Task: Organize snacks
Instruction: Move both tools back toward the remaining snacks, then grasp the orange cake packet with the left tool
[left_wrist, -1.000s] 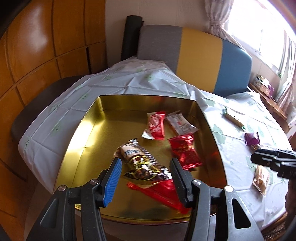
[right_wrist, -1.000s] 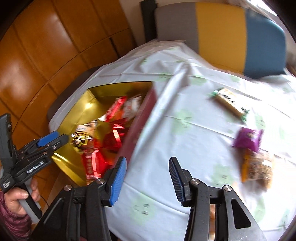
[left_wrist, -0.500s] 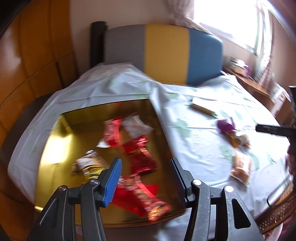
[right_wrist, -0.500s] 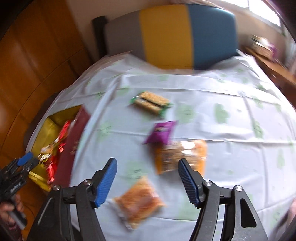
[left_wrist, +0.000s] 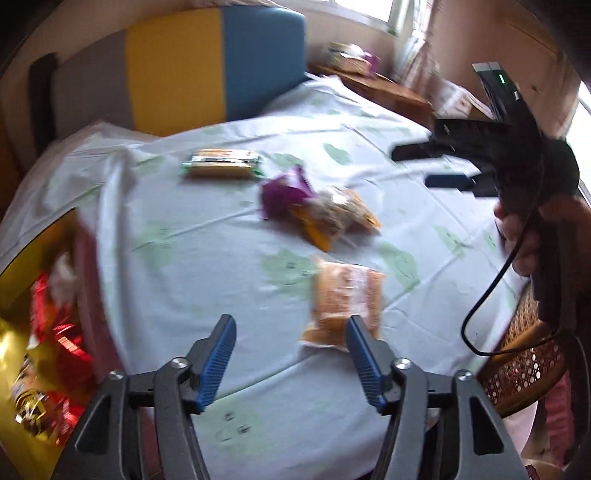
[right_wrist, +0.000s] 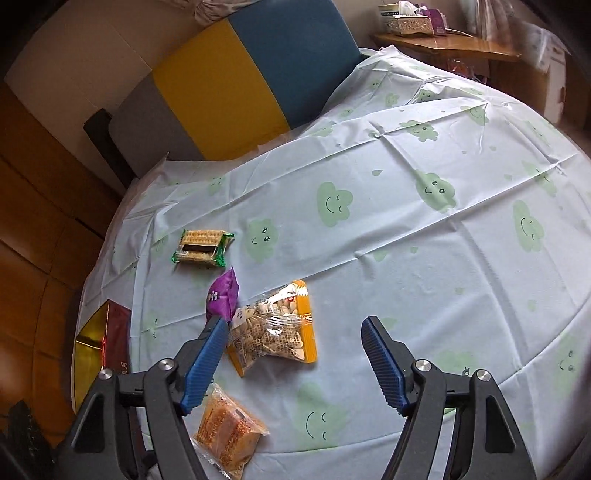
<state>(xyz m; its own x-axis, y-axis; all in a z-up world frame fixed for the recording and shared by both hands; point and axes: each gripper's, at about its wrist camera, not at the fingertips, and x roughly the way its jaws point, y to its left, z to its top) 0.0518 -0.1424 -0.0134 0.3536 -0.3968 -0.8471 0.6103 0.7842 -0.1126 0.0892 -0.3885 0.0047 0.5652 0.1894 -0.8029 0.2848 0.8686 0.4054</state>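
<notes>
Several red-wrapped snacks (left_wrist: 55, 332) are seen inside the gold tin (left_wrist: 22, 251); four packets (right_wrist: 273, 328) lie outside. Both grippers' jaws are opening, empty.

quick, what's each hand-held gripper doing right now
Left hand-held gripper: jaws opening, nothing between them.
Right hand-held gripper: jaws opening, holding nothing.

A lived-in home dining room, by the look of it: a round table under a pale blue plastic cloth printed with green smiling clouds (right_wrist: 406, 221). Behind the table stands a grey, yellow and blue upholstered chair back (right_wrist: 236, 85), beside it orange-brown wood wall panelling (right_wrist: 33, 192), and beyond its far edge a wooden sideboard (right_wrist: 447, 48).
</notes>
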